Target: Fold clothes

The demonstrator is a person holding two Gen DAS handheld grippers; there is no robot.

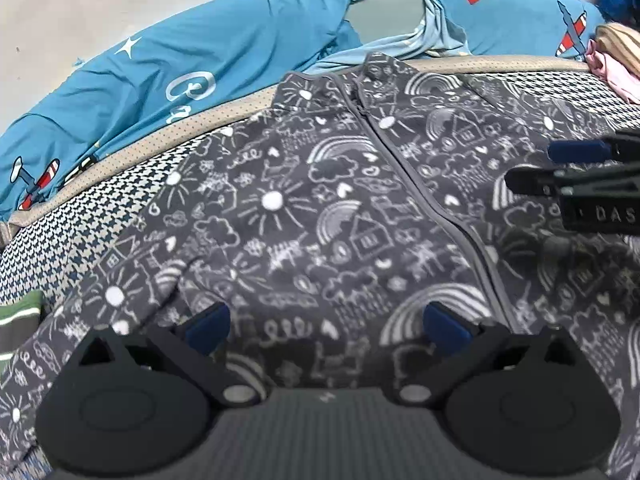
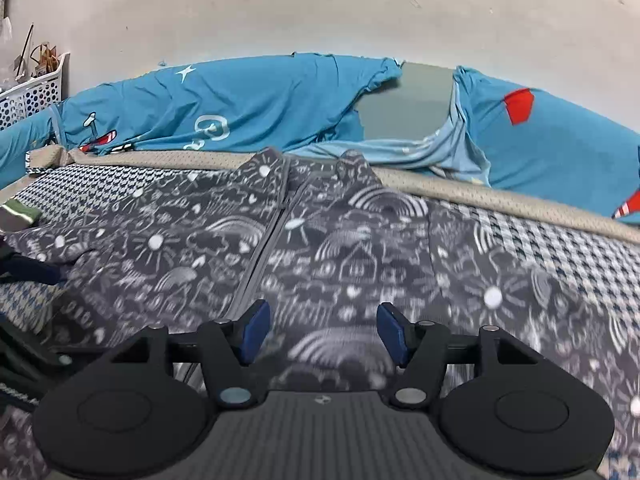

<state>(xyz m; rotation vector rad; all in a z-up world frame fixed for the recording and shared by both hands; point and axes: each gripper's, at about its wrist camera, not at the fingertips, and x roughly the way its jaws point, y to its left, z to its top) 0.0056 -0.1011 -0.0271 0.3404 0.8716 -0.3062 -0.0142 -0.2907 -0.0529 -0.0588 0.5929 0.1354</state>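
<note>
Both claws hang released over a grey zip-up jacket (image 1: 320,216) printed with white suns and rainbows: the left claw (image 1: 326,330) with jaws wide apart, the right claw (image 2: 323,332) likewise parted, nothing between its blue pads. That jacket lies spread flat, zipped shut, on a houndstooth-covered bed (image 2: 560,248), collar towards a blue sheet (image 1: 200,64) along the wall

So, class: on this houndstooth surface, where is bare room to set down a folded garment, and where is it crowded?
Bare houndstooth cover shows right of the grey doodle-print jacket, below the beige mesh edge. A second patch lies left of the jacket, bordered by that edge and a green striped cloth. The middle is crowded: the jacket covers it.
</note>
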